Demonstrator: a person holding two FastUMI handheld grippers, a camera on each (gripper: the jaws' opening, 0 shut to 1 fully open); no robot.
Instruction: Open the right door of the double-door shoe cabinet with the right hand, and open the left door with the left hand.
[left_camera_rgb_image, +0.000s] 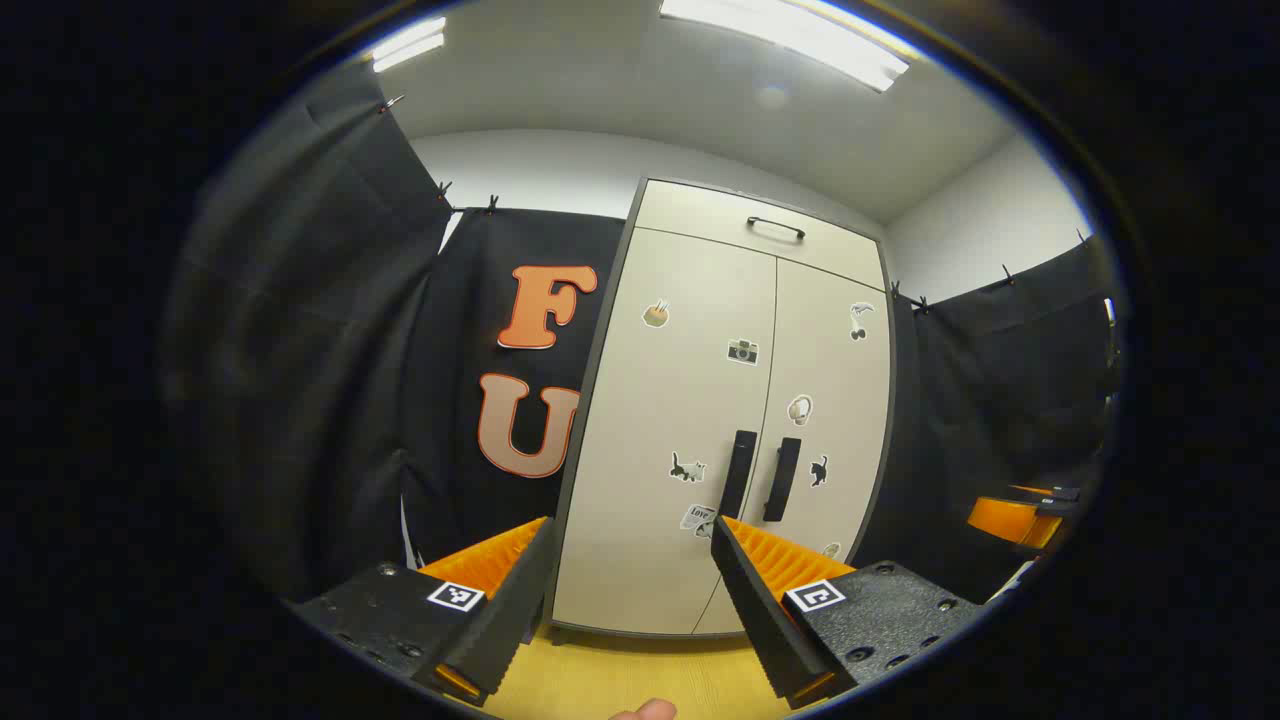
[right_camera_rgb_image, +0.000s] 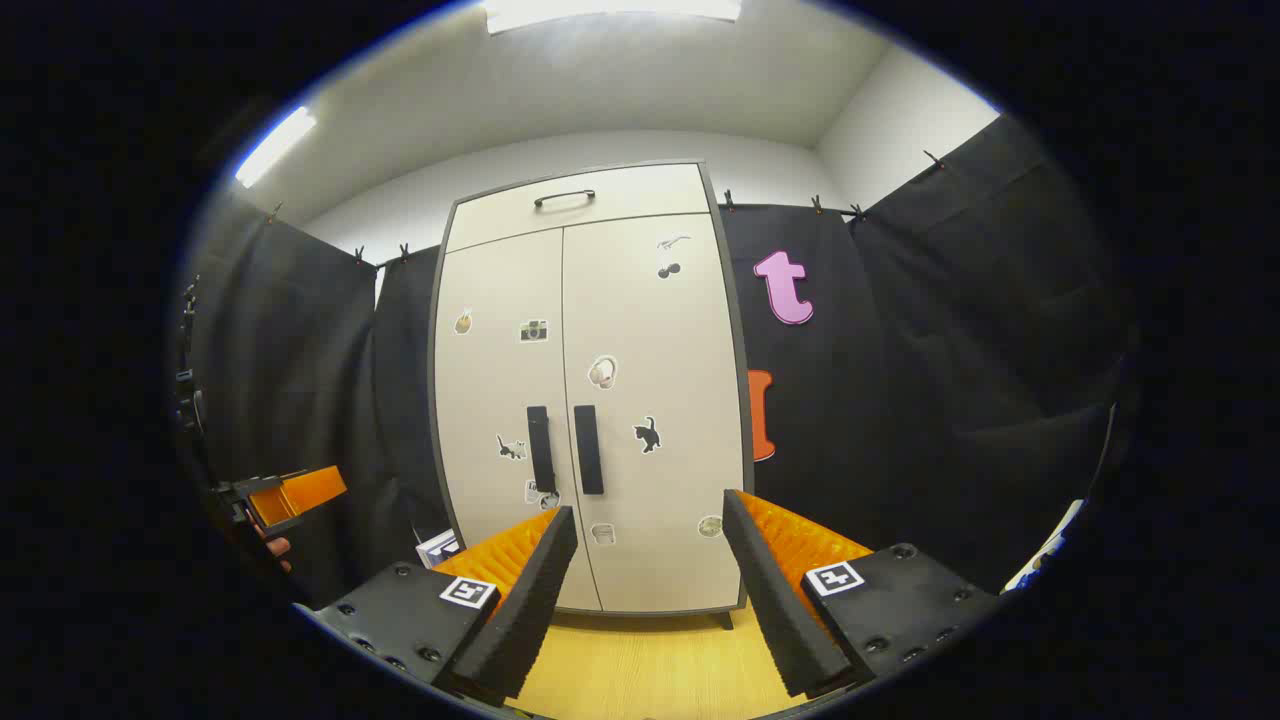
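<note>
At the centre of the right gripper view stands the shoe cabinet (right_camera_rgb_image: 590, 400), both doors shut, resting on the yellow wooden floor (right_camera_rgb_image: 650, 660). Its two black handles hang side by side at the seam, each with its long axis upright: the right door handle (right_camera_rgb_image: 588, 449) and the left door handle (right_camera_rgb_image: 540, 449), both just above and left of the right gripper (right_camera_rgb_image: 650, 540). That gripper's jaws stand wide apart and hold nothing. The right door handle lies ahead and slightly toward the left of the jaws' gap, so I judge the coming move needs a reach forward with a small shift that way, the upright bar passing between the fingers.

In the left gripper view the left gripper (left_camera_rgb_image: 630, 560) is likewise spread open and empty. The left door handle (left_camera_rgb_image: 739, 474) sits just above its right finger, toward lower centre-right of the frame; the right door handle (left_camera_rgb_image: 782, 479) is beside it. Both grippers look well apart from the cabinet.
</note>
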